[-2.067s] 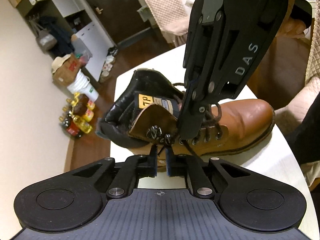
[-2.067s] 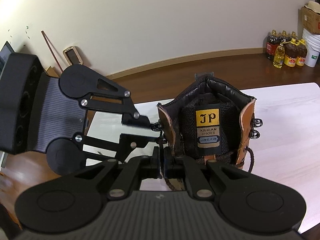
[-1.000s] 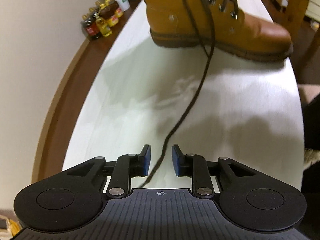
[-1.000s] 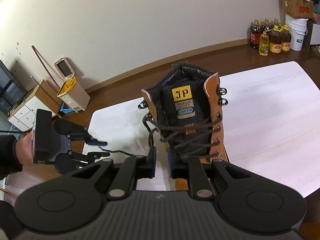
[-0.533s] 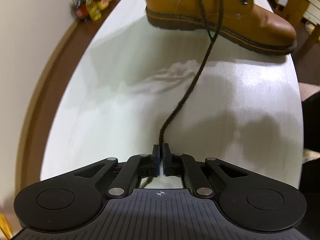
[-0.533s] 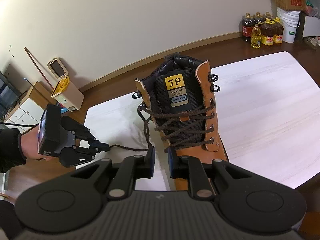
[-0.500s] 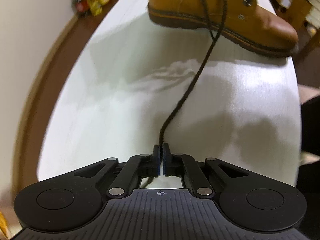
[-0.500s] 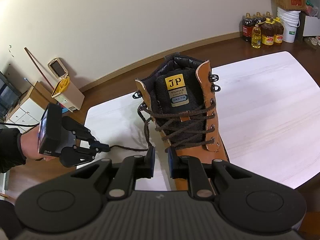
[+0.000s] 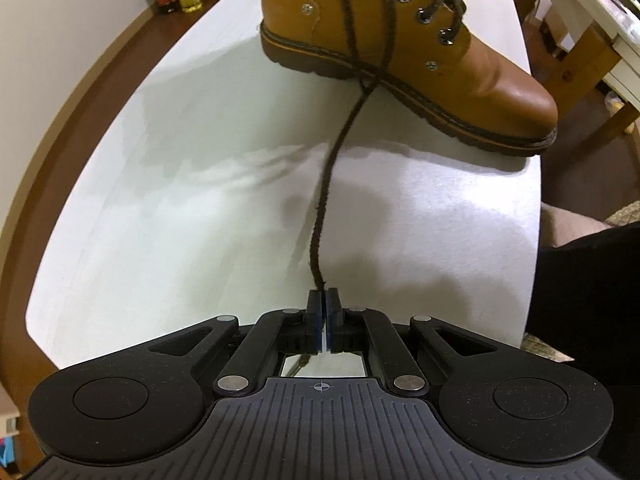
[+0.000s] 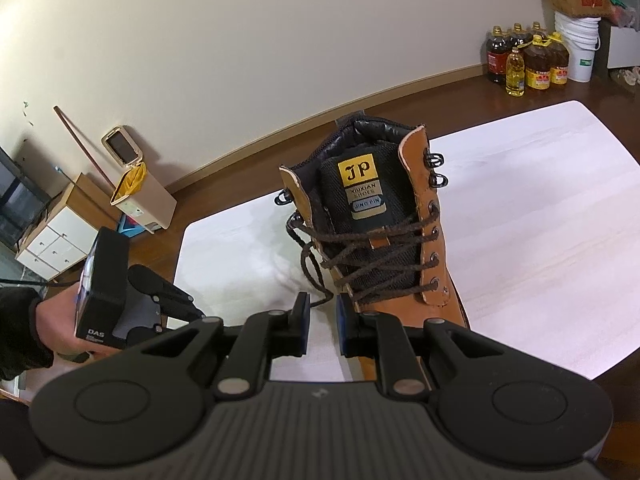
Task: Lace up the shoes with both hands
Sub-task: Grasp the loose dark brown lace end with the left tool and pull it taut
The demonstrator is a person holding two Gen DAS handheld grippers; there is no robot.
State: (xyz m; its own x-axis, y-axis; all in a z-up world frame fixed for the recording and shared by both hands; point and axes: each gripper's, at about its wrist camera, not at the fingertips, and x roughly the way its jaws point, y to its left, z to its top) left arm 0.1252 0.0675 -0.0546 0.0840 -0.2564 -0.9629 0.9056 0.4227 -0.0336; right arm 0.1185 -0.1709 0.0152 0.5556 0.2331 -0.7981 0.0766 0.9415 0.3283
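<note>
A tan lace-up boot (image 9: pixel 460 60) stands on the white table (image 9: pixel 180 200), its toe toward the right in the left wrist view. One dark brown lace (image 9: pixel 332 168) runs from its eyelets over the sole and across the table into my left gripper (image 9: pixel 323 300), which is shut on the lace end. In the right wrist view the boot (image 10: pixel 436 280) shows its black tongue with a yellow JP label, laced over the lower eyelets. My right gripper (image 10: pixel 320 312) hovers in front of the boot, jaws slightly apart with nothing pressed between them.
A hand (image 10: pixel 56 322) holds the left gripper off the table's near-left corner. Oil bottles (image 10: pixel 524 60) and a white bucket (image 10: pixel 578 52) stand on the floor by the wall. A bin (image 10: pixel 136 196) is at left, wooden furniture (image 9: pixel 580 40) beyond the table's end.
The left gripper's jaws closed on the lace end and then rolled and shifted, drawing the lace straighter. The right gripper kept still.
</note>
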